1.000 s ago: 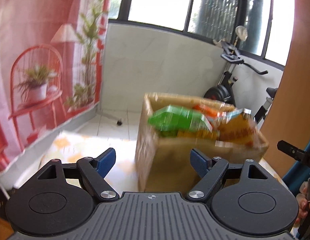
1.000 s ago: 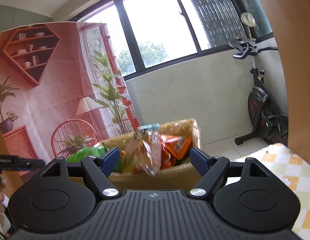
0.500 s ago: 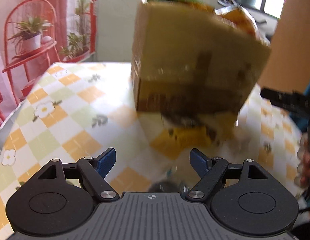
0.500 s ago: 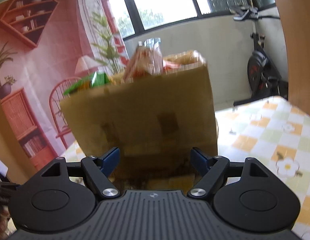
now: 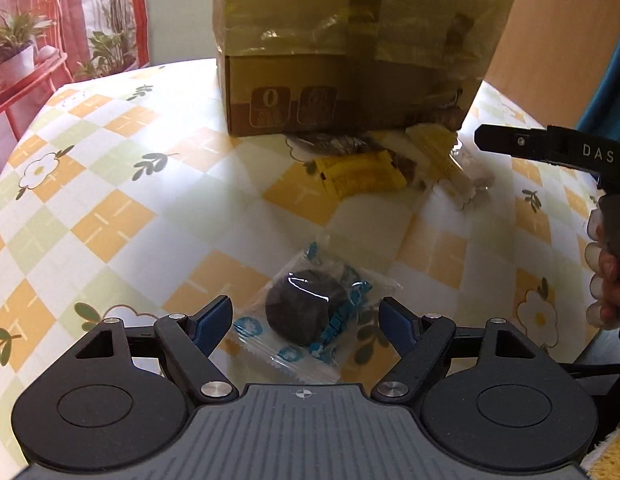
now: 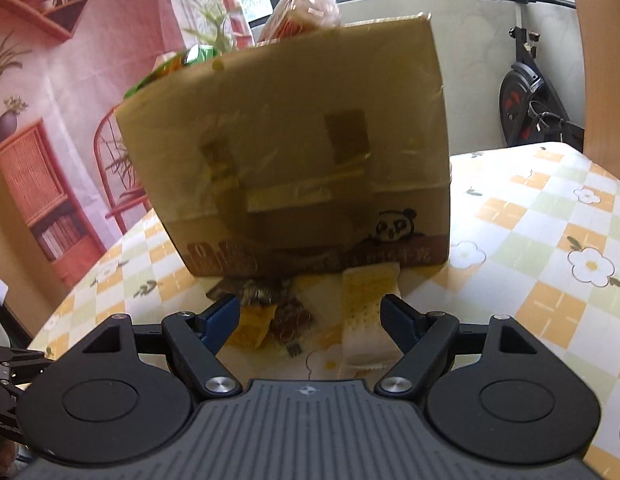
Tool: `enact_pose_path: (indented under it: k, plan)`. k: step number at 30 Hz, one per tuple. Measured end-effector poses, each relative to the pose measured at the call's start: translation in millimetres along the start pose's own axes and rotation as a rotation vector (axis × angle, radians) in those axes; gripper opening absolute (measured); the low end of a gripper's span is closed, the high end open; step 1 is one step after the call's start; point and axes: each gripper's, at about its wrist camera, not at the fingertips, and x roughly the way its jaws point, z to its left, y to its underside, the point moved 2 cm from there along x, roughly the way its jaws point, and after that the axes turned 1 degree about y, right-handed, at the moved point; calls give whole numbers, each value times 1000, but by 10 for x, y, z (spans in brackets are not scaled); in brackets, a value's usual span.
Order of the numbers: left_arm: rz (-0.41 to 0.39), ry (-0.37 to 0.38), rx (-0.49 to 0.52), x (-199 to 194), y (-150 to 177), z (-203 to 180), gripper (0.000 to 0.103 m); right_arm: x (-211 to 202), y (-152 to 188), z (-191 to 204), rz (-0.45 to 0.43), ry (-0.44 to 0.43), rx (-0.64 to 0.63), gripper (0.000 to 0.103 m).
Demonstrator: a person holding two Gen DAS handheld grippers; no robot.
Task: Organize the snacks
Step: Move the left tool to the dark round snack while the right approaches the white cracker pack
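Left gripper (image 5: 306,322) is spread wide & empty over the dark cookie pkt (image 5: 310,312) near the table's (image 5: 110,184) front edge, right gripper (image 6: 310,320) likewise released by the box (image 6: 294,152); pads should be dropped astride pkt, then closed gently.

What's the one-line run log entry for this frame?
phase: approach | left gripper: open, over wrapped dark cookie | right gripper: open, over snack packets | cardboard box: upright, full | held: nothing

Glossy clear-plastic wrapper (image 5: 310,316), matt cardboard box (image 5: 342,80)
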Motion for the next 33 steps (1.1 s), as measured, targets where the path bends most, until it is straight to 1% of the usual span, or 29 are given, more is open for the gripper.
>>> enact_pose_path:
  k: [1,2,3,4,7,10,13,15,18,22,24,27,30,32,33]
  plan:
    - [0,-4,6,3,4,-5,80,8,15,1,4,2,-3,80]
    - [-2,-10,10,33,-22,-5,75,19,22,-2,8,4,-5,80]
    - [-3,-15,13,39,-25,-3,72,29,30,-8,13,7,-5,80]
    - [-3,-18,14,67,-39,3,65,41,42,-13,16,9,-5,80]
    - [-14,-1,-11,93,-64,60,63,68,63,-42,27,19,-5,80]
    - [-21,-6,-28,130,-107,100,62,103,81,-75,37,31,-8,80]
    - [-25,-31,-38,170,-170,129,61,153,76,-116,38,46,-30,80]
    - [-32,-51,-64,207,-217,168,61,212,65,-157,31,62,-51,80]
    - [-47,-61,-104,237,-263,219,61,325,49,-228,15,96,-87,80]
    - [-71,-78,-111,250,-266,225,61,509,43,-333,16,120,-93,80]
    - [-80,-78,-121,243,-256,236,61,580,52,-338,17,117,-119,80]
    - [-96,-81,-140,234,-238,244,61,671,74,-321,39,114,-155,77]
    - [-107,-94,-139,229,-223,225,62,693,82,-320,40,119,-160,76]
    - [-114,-105,-135,232,-215,206,62,716,100,-335,54,117,-146,68]
    - [-116,-111,-130,231,-207,196,62,725,105,-344,61,114,-142,67]
